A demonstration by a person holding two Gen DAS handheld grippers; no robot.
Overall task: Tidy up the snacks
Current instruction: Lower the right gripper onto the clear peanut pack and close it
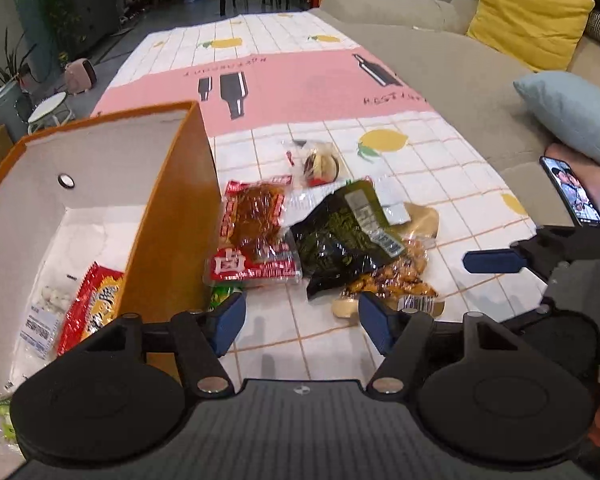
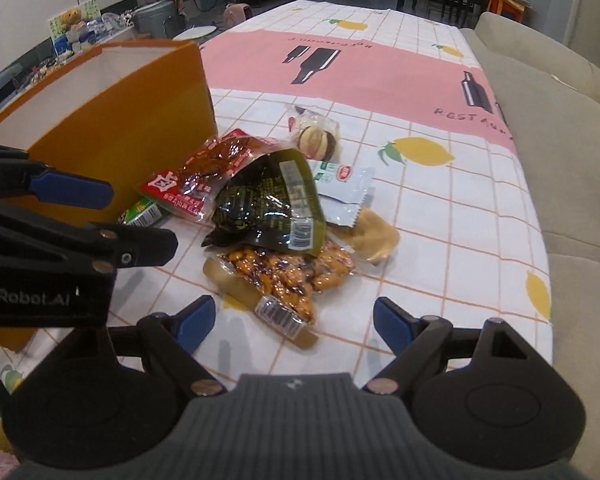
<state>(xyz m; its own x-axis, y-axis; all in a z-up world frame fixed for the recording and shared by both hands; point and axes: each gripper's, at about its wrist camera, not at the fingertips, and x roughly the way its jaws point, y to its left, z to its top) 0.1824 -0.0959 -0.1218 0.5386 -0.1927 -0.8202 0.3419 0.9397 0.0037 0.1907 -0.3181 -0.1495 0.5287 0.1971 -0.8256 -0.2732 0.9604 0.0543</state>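
Both tongs gape w/ nothing between the pads: left gripper (image 1: 302,322) hangs low beside the orange box (image 1: 172,216), right gripper (image 2: 294,320) just short of the snack pile on the tablecloth (image 2: 440,208). Pile lies mid-cloth by the box's side wall: red pkt (image 2: 204,168), dark green pkt (image 2: 268,200) on top, peanut pkt (image 2: 288,276) nearest, white sachet (image 2: 342,186) behind. Inside the box, a red-yellow pkt (image 1: 96,300) and a clear bag (image 1: 46,312) lie at its near end.

Snack pile on cloth beside orange box (image 1: 168,216): red jerky pkt (image 1: 256,232), dark green pkt (image 2: 272,204) atop peanut pkt (image 2: 288,276); red-yellow pkt (image 1: 94,308) w/in box.
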